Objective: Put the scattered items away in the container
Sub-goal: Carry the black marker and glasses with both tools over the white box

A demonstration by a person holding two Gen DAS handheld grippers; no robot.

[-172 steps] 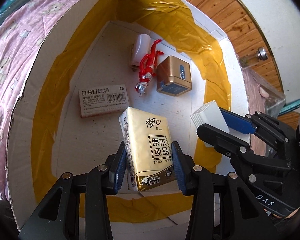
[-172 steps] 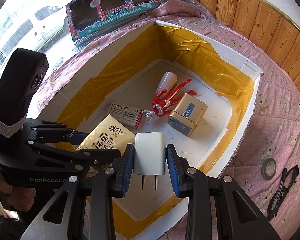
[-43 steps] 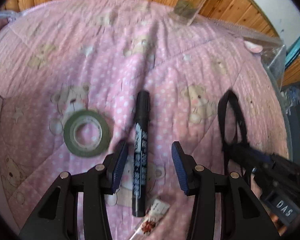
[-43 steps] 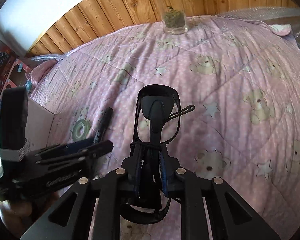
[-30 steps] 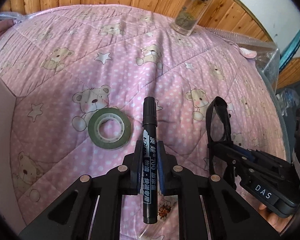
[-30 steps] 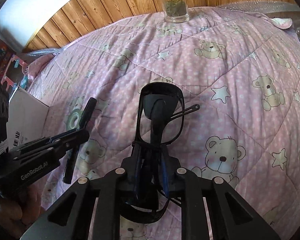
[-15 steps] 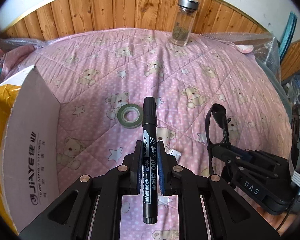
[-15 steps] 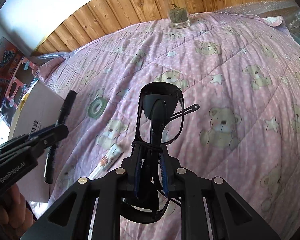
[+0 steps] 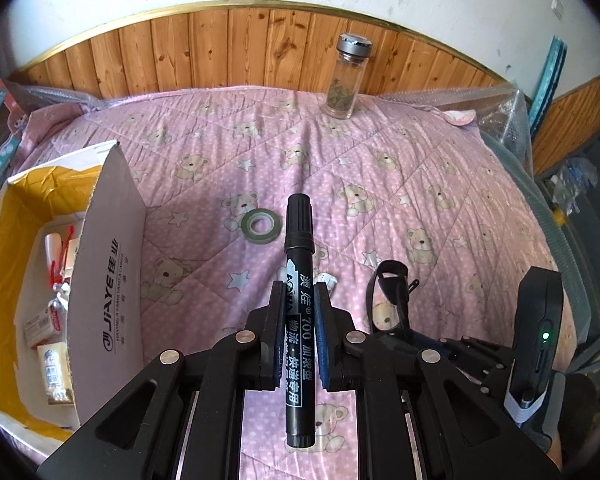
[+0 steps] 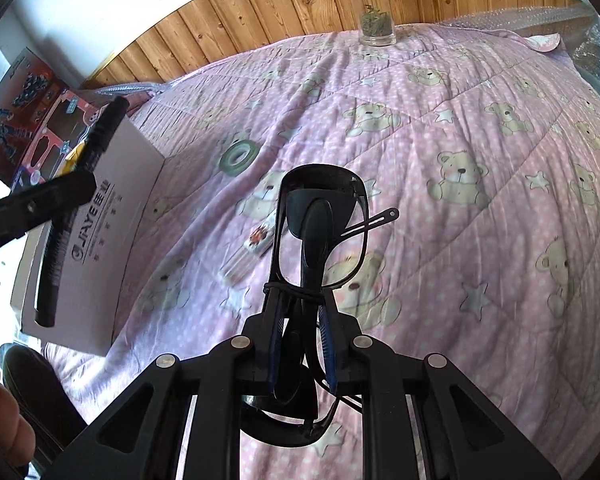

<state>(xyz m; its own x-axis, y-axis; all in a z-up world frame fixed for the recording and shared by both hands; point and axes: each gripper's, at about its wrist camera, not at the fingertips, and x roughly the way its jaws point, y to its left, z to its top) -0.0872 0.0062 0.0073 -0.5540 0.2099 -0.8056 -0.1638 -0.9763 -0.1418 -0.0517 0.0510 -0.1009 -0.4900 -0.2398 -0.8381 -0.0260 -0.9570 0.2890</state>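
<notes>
Both grippers raised over the quilt: left gripper clamps marker beside box; right gripper clamps folded glasses. Tape roll lies on quilt.

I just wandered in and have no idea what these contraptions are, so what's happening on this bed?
A person is tidying loose things into a cardboard box with a handheld gripper in each hand. The left gripper is clamped on a black marker; the right gripper is clamped on a pair of black glasses. Both are held above the pink quilt, not yet in the box. A roll of green tape and a small packet lie on the quilt.
</notes>
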